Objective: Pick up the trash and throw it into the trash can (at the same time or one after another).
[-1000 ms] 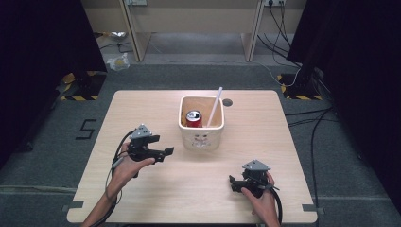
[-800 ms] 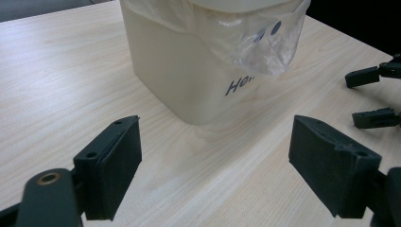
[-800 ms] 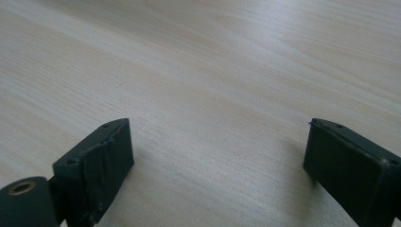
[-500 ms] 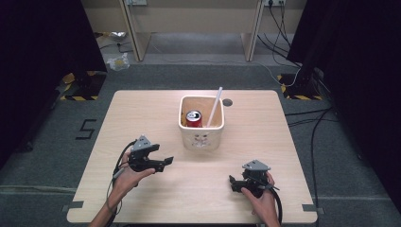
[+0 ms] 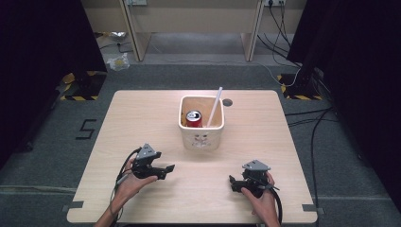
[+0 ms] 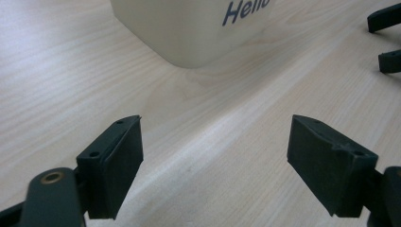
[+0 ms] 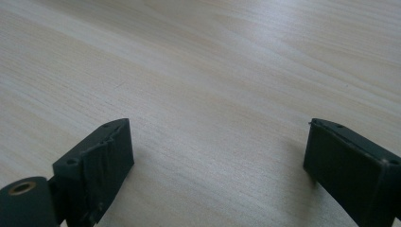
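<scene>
A cream-coloured square tub (image 5: 202,130) stands upright near the middle of the light wooden table (image 5: 142,113), a little toward the far edge, and it holds a red can (image 5: 193,118) standing on end at its left side and a white straw (image 5: 215,105) that leans up and out over its far right corner. Just beyond that corner a small dark round hole (image 5: 228,102) sits in the tabletop. The left gripper (image 5: 166,169) is held in the person's left hand (image 5: 130,182) over the near left part of the table, its jaws spread wide with nothing between them, pointing to the right toward the near left corner of the tub but well short of it. In the left gripper view the gripper (image 6: 215,156) looks across bare wood at the rounded lower corner of the tub (image 6: 194,28), which bears dark blue lettering, and the tips of the other gripper's jaws show at the upper right edge. The right gripper (image 5: 232,182) is low over the near right part of the table in the person's right hand (image 5: 260,201), pointing left, apart from the tub. In the right gripper view its jaws (image 7: 217,156) stand wide apart over bare wood grain, holding nothing. Open tabletop lies between each gripper and the tub. Beyond the table are a grey floor, pale cabinet legs and cables (image 5: 288,42).
</scene>
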Tool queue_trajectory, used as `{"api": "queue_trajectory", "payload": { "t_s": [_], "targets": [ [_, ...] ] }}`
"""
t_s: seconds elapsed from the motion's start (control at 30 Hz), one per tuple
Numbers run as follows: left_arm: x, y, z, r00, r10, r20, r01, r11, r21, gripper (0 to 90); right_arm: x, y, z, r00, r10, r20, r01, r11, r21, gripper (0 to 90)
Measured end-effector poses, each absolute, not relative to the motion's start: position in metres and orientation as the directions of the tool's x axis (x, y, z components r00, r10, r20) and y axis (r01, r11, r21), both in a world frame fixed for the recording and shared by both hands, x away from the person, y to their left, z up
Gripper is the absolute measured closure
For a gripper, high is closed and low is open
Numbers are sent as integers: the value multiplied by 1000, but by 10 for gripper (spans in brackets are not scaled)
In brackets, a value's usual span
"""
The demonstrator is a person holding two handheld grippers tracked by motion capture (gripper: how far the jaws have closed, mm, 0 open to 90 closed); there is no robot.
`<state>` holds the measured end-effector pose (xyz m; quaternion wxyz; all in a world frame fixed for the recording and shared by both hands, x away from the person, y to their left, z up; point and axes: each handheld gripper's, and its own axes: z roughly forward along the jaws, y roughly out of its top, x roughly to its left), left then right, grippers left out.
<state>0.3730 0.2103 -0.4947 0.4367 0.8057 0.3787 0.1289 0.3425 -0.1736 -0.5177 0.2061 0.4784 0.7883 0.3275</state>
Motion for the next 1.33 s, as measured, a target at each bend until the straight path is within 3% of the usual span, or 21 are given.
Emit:
{"api": "queue_trajectory", "payload": {
  "t_s": [0.63, 1.33],
  "targets": [
    [358, 209, -519, 699, 706, -115, 515, -386, 765, 189, 342, -173, -518, -456, 890, -11, 620, 326, 714, 91],
    [343, 213, -523, 687, 727, -19, 491, -444, 750, 169, 342, -173, -518, -457, 889, -13, 618, 328, 714, 91]
  ]
}}
